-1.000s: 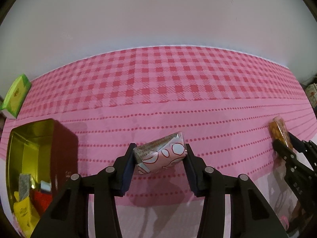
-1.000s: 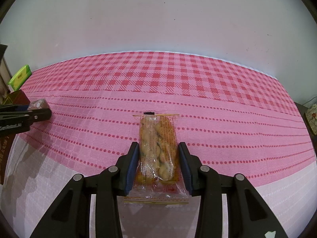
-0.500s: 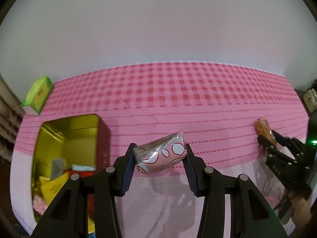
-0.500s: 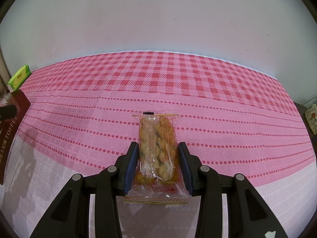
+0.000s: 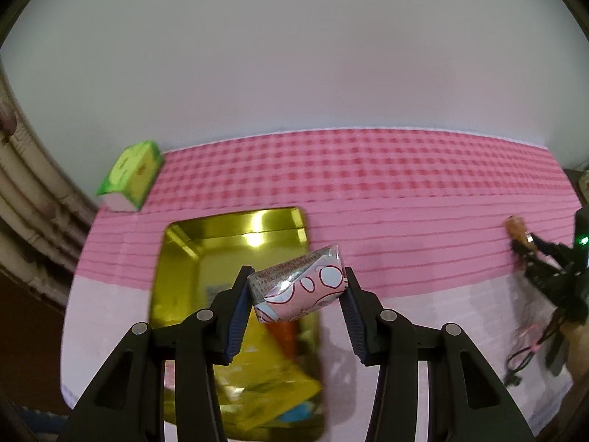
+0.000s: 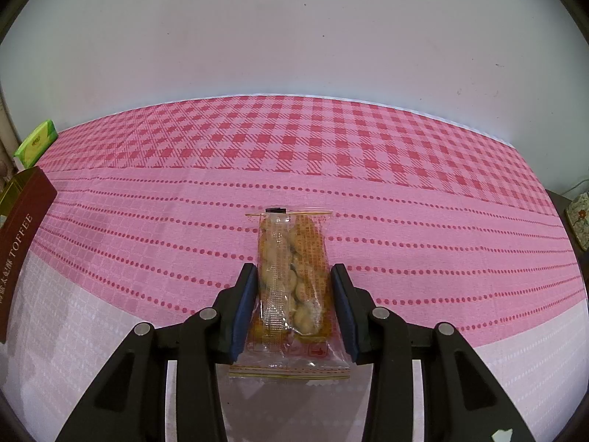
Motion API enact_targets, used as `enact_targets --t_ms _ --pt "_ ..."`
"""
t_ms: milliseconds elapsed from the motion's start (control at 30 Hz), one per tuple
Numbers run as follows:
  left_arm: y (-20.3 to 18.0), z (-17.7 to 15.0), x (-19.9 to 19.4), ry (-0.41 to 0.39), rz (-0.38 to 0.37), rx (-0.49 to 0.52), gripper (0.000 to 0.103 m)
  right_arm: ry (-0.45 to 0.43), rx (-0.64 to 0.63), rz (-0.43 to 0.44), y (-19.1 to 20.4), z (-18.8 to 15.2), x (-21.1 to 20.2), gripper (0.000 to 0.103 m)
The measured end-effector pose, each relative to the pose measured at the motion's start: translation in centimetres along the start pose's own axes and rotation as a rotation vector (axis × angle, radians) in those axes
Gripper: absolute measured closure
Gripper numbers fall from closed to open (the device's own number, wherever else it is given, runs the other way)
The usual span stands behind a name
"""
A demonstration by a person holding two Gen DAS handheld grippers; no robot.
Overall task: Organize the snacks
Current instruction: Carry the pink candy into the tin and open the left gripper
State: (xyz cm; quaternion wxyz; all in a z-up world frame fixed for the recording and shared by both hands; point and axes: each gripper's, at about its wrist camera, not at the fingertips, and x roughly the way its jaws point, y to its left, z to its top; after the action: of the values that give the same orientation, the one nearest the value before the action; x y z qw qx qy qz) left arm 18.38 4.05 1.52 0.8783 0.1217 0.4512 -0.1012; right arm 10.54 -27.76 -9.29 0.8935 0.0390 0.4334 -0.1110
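Note:
My left gripper [image 5: 296,287] is shut on a pink and silver snack packet [image 5: 300,289] and holds it in the air above the open gold tin [image 5: 235,235], which has several wrapped snacks in its near end. My right gripper [image 6: 292,294] is around a clear packet of golden biscuits [image 6: 292,276] that lies on the pink tablecloth; the pads sit close on both sides. The right gripper also shows in the left wrist view [image 5: 541,258] at the far right with the biscuit packet [image 5: 515,226].
A green box [image 5: 130,175] stands at the table's far left by the wall; it also shows in the right wrist view [image 6: 36,143]. The tin's dark red "TOFFEE" side [image 6: 22,228] is at the left edge. A patterned box [image 6: 579,219] is off the table's right end.
My left gripper has risen and swung left with the pink packet, from beside the tin to above it. The right gripper and biscuit packet have stayed in place.

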Motion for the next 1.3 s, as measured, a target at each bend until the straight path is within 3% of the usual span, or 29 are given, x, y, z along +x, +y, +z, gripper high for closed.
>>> enact_targets --t_ms 467,867,1300 --pt "6.4 -1.2 4.6 0.078 0.046 -0.08 0.056 0.0 0.0 0.0 0.0 0.0 0.0 0.065" --pt "7.5 -1.9 8.3 0.13 0.062 -0.09 0.056 0.001 0.004 -0.005 0.0 0.0 0.0 0.063" --pt "7.4 -2.2 8.3 0.11 0.071 -0.025 0.056 0.002 0.003 -0.01 -0.2 0.0 0.0 0.061"
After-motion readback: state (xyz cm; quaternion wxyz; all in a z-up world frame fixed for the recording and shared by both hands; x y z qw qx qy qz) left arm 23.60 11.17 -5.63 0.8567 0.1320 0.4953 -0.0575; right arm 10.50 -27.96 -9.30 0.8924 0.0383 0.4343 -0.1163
